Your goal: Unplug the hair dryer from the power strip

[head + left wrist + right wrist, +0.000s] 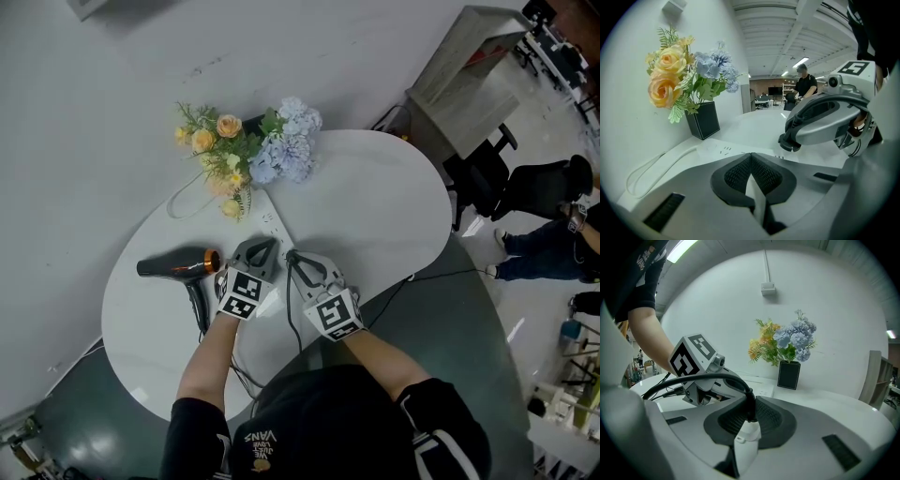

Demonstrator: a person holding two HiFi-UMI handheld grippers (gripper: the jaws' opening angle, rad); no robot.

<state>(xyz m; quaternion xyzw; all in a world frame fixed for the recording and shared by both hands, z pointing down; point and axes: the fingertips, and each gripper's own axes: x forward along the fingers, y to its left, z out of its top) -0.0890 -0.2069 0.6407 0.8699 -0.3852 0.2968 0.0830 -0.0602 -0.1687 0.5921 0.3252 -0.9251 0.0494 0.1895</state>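
Open-plan office, swivel chair (480, 178), grey desk (469, 77), ceiling strip lights (801, 61), white mtg table (375, 199)

Lower centre: left gripper (751, 159), grey body, dark ribbed pads (736, 174) meeting tip to tip, nothing clamped between them. Just beyond the tips: white power strip (717, 149), flat on a white table (759, 123), slots visible. Lower left: looped white cable (642, 169). Upper left: yellow and blue flowers (682, 77) in a black square vase (704, 120), against a white wall. Right: right gripper (788, 142), marker cube (855, 68) on top. Far background, centre right: a person (805, 84) standing.
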